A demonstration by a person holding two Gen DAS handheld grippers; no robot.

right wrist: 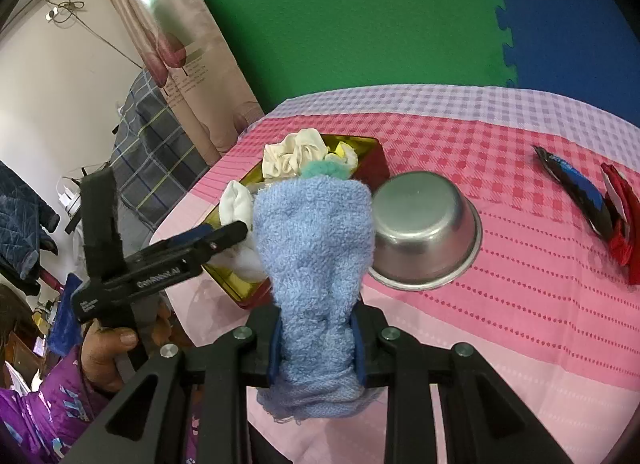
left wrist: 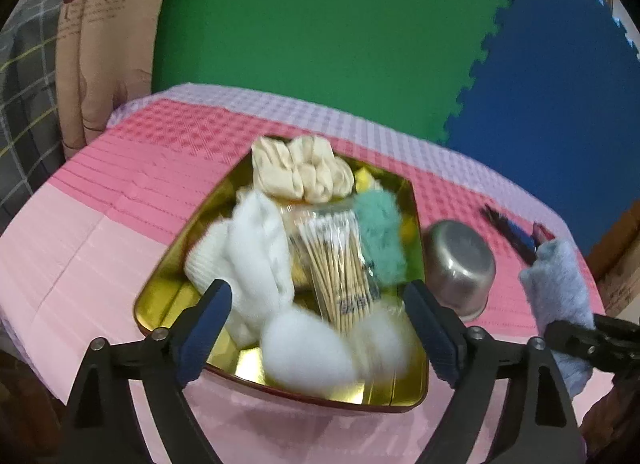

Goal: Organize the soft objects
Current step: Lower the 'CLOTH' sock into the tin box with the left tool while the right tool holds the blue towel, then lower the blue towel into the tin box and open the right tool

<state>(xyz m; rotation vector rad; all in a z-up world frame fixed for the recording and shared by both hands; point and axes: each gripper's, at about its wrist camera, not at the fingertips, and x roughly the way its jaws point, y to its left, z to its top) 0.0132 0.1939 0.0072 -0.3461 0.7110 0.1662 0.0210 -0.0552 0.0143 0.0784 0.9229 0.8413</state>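
Note:
A gold-lined red tin tray (left wrist: 160, 296) (right wrist: 372, 159) on the pink cloth holds a cream scrunchie (left wrist: 296, 171) (right wrist: 292, 153), white cloth (left wrist: 256, 248), a teal fluffy piece (left wrist: 378, 236), a pack of cotton swabs (left wrist: 336, 260) and cotton balls (left wrist: 304, 348). My left gripper (left wrist: 320, 328) is open, its jaws standing wide over the tray's near end; it also shows in the right wrist view (right wrist: 224, 238). My right gripper (right wrist: 316, 348) is shut on a light blue towel (right wrist: 316, 248) (left wrist: 560, 288), held upright just right of the tray.
An upturned steel bowl (left wrist: 460, 264) (right wrist: 424, 232) sits right of the tray. A dark blue packet (right wrist: 576, 187) and a red packet (right wrist: 620, 219) lie at the far right. Curtain and green and blue foam mats stand behind the table.

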